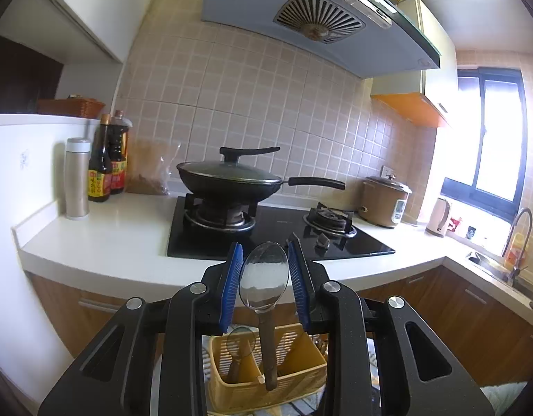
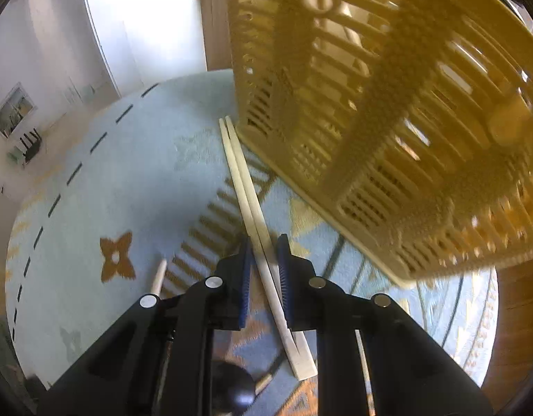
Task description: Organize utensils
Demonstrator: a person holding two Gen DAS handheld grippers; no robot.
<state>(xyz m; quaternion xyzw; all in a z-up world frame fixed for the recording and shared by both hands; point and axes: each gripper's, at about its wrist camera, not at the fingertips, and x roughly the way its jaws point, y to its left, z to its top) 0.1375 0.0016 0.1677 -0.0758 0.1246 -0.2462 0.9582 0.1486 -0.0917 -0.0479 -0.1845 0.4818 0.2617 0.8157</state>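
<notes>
Looking at the right wrist view, we find the right gripper [image 2: 264,270] angled down at the patterned cloth [image 2: 93,180], its blue pads [image 2: 244,277] drawn in around a pair of pale chopsticks [image 2: 247,187] that run from the centre of the frame to the lower middle. The gap between pad and stick is too fine for us to call: clenched on them or only bracketing them, we cannot tell. A third stick end [image 2: 158,277] lies apart at lower left, and the yellow slatted utensil basket [image 2: 387,131] fills the upper right, its base just beside the chopstick tips.

In the left wrist view the left gripper [image 1: 264,270] has a spoon [image 1: 264,277] between its pads at frame centre, bowl up, dark handle hanging down over the same basket [image 1: 266,371] at the bottom; the pads stand close to the bowl, yet whether they press on it we cannot make out. A second spoon [image 1: 239,343] already leans in the left compartment.

Risks, as we judge them: the two chopsticks could scissor apart or one could slip free if the pinch lands off-centre, and a lift so near the basket wall could nudge it.

Only the left view shows the kitchen (wok [image 1: 230,176], hob, counter) and the compartments; only the right shows the loose chopsticks
</notes>
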